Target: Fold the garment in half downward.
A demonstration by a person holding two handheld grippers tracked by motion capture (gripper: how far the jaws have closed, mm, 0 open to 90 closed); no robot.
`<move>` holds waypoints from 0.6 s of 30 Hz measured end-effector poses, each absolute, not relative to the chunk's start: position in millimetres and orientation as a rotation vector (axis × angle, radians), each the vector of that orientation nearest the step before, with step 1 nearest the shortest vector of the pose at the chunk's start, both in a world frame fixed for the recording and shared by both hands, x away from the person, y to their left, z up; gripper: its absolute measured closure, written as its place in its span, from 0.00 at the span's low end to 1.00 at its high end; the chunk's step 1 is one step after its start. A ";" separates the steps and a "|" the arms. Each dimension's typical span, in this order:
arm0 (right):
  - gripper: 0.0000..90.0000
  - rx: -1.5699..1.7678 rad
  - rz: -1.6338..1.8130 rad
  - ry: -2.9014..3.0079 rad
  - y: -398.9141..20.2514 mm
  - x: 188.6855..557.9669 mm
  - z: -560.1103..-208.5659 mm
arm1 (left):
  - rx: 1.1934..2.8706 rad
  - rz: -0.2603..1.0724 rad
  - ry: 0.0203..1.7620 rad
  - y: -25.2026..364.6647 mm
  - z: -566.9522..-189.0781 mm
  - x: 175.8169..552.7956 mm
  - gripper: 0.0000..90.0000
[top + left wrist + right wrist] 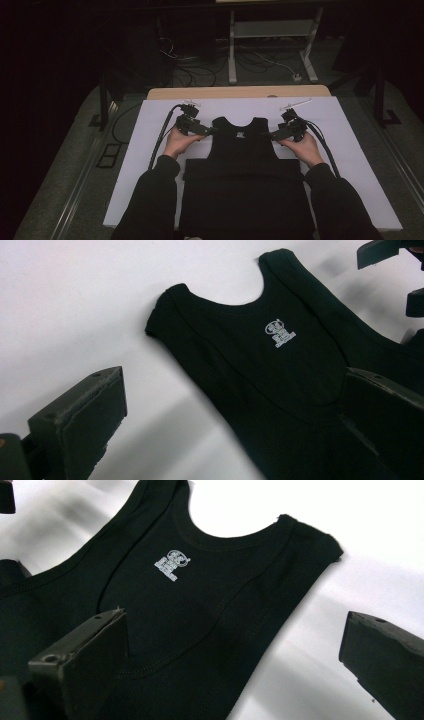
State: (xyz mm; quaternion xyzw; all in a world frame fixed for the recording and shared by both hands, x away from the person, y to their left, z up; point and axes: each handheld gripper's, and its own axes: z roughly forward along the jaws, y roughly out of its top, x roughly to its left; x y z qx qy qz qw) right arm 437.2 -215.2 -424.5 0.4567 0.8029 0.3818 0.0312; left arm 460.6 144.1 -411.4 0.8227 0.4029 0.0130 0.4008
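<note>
A black tank top (242, 150) lies flat on a white sheet (145, 150), neckline away from me, with a small white logo (240, 134) below the neck. Its lower part looks wider, as if folded. My left gripper (212, 131) rests at the top's left armhole and my right gripper (265, 135) at the right armhole. In the left gripper view the left gripper (232, 390) is open, one jaw over the sheet and the other over the tank top (280, 365). In the right gripper view the right gripper (235, 625) is open the same way over the tank top (200, 595).
The sheet covers a wooden table (240, 92) whose far edge shows. Beyond it, white frame legs (232, 50) and cables lie on a dark floor. White sheet spreads on both sides of the garment.
</note>
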 end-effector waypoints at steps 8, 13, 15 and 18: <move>0.00 1.399 1.163 2.495 -208.1 436.7 -433.7 | 2.097 0.018 1.014 138.2 -417.6 460.0 0.00; 0.00 1.389 1.151 2.510 -203.2 435.6 -438.0 | 2.109 -0.001 1.018 134.8 -426.8 458.7 0.00; 0.00 1.387 1.148 2.515 -200.9 435.2 -439.2 | 2.110 -0.017 1.031 133.7 -430.6 458.2 0.00; 0.00 1.384 1.134 2.523 -198.6 434.9 -440.9 | 2.105 -0.023 1.031 132.7 -434.6 457.6 0.00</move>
